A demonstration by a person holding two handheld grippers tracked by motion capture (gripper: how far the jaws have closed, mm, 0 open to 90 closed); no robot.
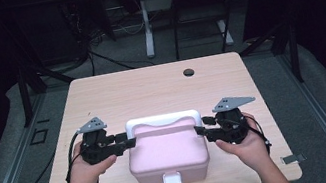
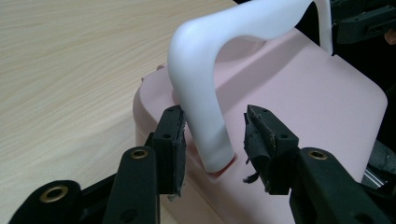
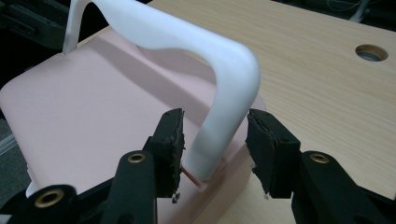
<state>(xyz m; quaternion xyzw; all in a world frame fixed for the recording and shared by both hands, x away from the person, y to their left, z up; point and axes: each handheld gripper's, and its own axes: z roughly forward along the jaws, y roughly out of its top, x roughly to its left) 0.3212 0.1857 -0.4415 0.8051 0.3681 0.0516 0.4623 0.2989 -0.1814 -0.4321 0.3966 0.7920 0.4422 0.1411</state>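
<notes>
High view: a pink box [image 1: 168, 155] with a white handle [image 1: 162, 120] sits on the near half of the desk [image 1: 115, 92], a person's two hands working at either end of it. The left gripper [image 1: 128, 142] reaches in at the handle's left foot, the right gripper [image 1: 200, 132] at its right foot. A white latch [image 1: 172, 179] faces the near edge. The risk here looks like an uneven grab: if one side closes before the other, the box could twist or skid across the smooth wood.

Left gripper view: the fingers [image 2: 171, 140] stand open astride the handle's leg [image 2: 205, 126], just above where it enters the lid. The left pad is touching or nearly touching the leg; the other pad stands clear, with a gap. Closing from this offset would probably push the leg sideways rather than pinch it squarely, and the rounded, glossy plastic could slip out.

Right gripper view: the fingers [image 3: 170, 137] are likewise open around the opposite leg [image 3: 219, 135], low at its hinge. The left pad sits just beside it, the right pad apart. The worn, fraying pads may weaken the hold.
</notes>
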